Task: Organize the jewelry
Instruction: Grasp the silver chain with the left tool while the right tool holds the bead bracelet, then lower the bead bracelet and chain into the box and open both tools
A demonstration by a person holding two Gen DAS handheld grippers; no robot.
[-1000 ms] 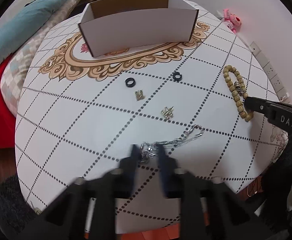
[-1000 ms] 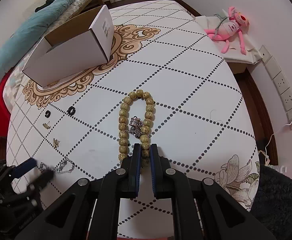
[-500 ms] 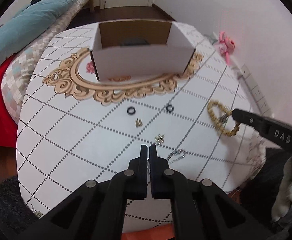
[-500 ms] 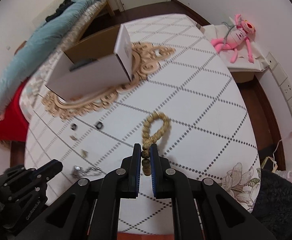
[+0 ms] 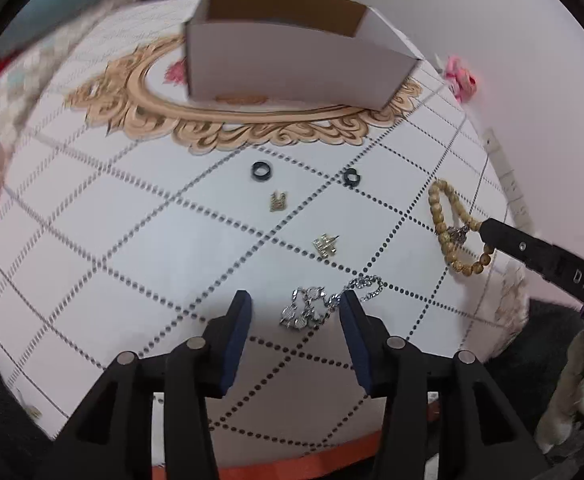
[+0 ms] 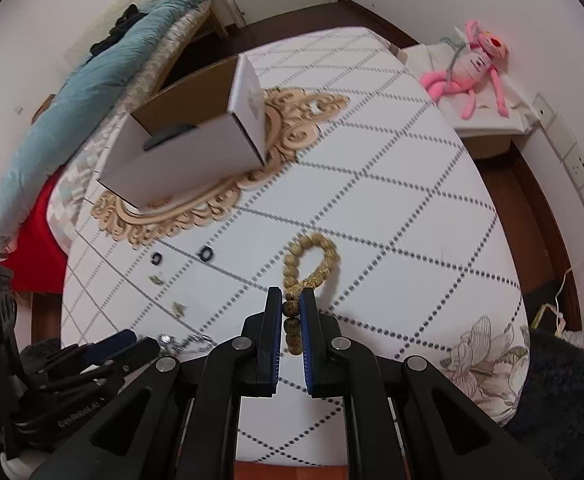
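While the right gripper (image 6: 291,312) clamps its jaws on the bead bracelet (image 6: 311,261), the left gripper's (image 5: 295,313) jaws, just opened, straddle the silver chain (image 5: 324,303); rings (image 5: 261,169) and charms (image 5: 325,245) lie on the table (image 5: 92,240), the box (image 5: 292,60) awaiting them.

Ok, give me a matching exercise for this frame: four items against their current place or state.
Items:
1. wooden bead bracelet
2. silver chain bracelet
3. white cardboard box
4. pink plush toy

States:
A. on the gold ornament print
B. off the table, by the wall
C. pinched in the right gripper
D. lying between the open left gripper fingers

Pairs: 1-C, 2-D, 3-A, 4-B
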